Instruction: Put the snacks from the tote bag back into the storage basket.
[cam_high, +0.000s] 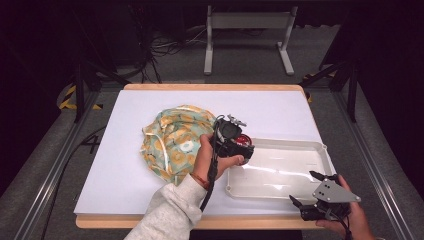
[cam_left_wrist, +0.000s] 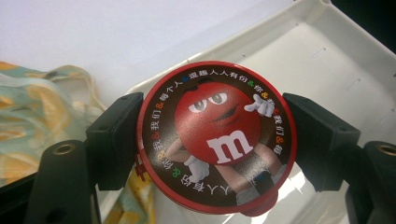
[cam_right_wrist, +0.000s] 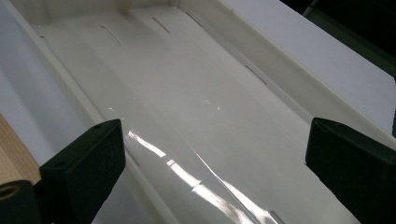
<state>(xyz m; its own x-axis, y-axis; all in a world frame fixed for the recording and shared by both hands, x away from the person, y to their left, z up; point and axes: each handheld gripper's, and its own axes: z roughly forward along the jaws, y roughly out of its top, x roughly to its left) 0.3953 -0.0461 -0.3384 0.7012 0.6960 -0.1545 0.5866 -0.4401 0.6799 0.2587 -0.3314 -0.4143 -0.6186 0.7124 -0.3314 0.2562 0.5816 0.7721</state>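
Left hand-held gripper (cam_high: 242, 148) clamped on red tin (cam_left_wrist: 216, 137), mid-frame over tray (cam_high: 280, 192) left rim; right hand-held gripper (cam_high: 307, 188) gaping, lower right. Could slip from edge-only grip, strike rim, roll onto counter (cam_high: 110, 170)

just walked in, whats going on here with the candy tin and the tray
A person works at a table with a claw in each hand. The left claw is shut on a round red candy tin and holds it over the near-left corner of a white tray. The patterned cloth bag lies on the table beside it. The right claw hangs open at the tray's near edge, holding nothing.
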